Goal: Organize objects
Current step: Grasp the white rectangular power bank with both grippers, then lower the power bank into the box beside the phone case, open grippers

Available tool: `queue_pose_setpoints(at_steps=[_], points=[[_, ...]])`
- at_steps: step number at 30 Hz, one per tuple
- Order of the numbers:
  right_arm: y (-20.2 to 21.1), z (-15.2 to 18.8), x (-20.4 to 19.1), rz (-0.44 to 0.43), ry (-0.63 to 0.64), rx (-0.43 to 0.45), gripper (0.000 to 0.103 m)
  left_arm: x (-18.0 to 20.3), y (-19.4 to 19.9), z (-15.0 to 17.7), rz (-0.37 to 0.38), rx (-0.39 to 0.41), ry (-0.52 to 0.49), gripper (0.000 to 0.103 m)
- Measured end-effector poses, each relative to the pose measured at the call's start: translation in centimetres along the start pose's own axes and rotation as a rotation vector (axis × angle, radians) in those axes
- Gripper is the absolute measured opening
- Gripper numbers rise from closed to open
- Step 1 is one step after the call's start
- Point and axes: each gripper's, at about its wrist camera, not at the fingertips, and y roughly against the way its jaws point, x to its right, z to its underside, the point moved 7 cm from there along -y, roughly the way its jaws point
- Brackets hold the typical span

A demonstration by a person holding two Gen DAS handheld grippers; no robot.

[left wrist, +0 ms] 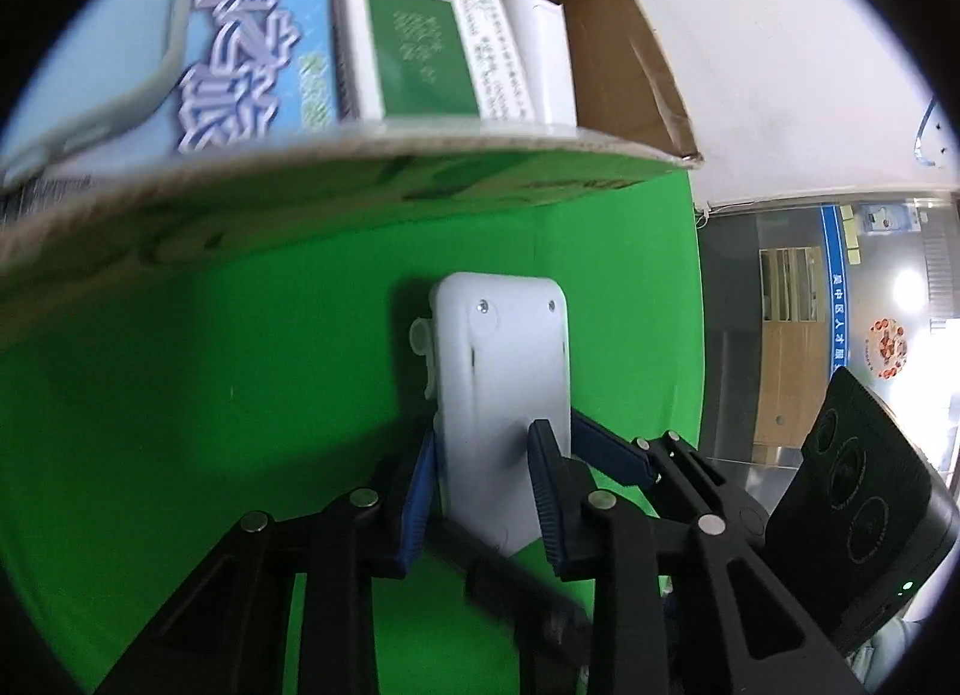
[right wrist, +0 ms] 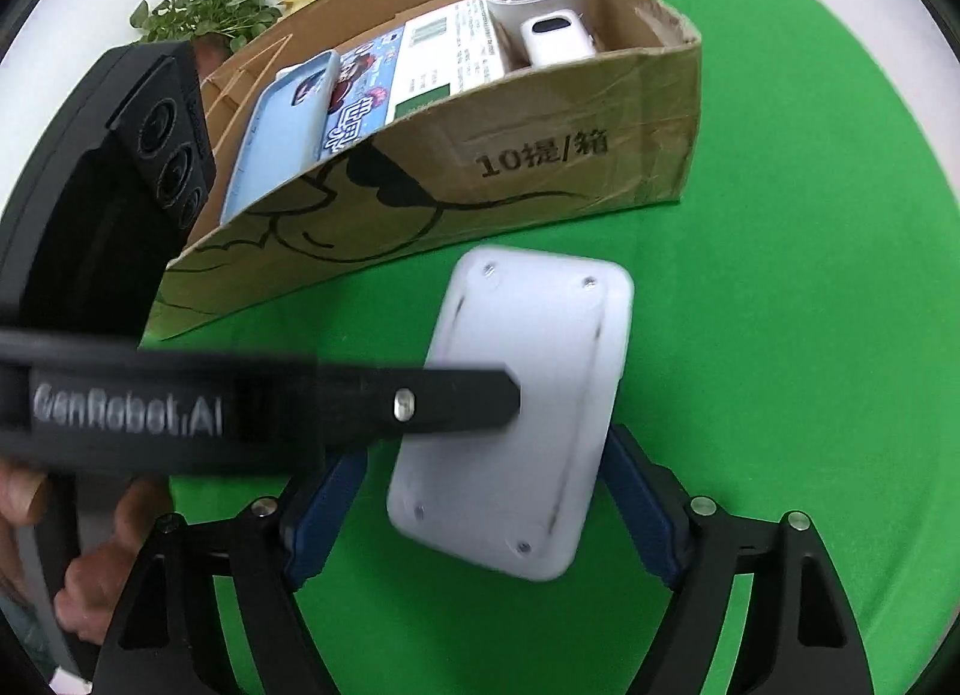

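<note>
Beside the brown cardboard box [right wrist: 540,167], the left hand-held gripper [left wrist: 486,491] clamps the flat white plastic device [right wrist: 528,407]; the right hand-held gripper [right wrist: 480,521] stands spread, pads clear of it.

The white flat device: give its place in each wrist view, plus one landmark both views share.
Left wrist view: the white flat device stands centre, lower half, between the left tongs.
Right wrist view: it lies centre-right, above the right tongs.
Shared landmark: the cardboard box, behind it in both.
</note>
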Motion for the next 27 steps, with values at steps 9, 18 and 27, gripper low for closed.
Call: queue_pose_setpoints(at_steps=[9, 18, 27], points=[[2.4, 1.2, 0.0, 0.005, 0.014, 0.010, 0.065, 3.1, 3.2, 0.4, -0.017, 0.074, -0.055, 0.025], [8.6, -4.6, -4.6, -0.007, 0.105, 0.187, 0.065, 6.4, 12.3, -2.4, -0.049, 0.284, -0.121, 0.025], [7.4, -13.7, -8.3, -0.071, 0.163, 0.186, 0.065, 3.8, 16.0, -9.6, -0.089, 0.350, -0.048, 0.025]])
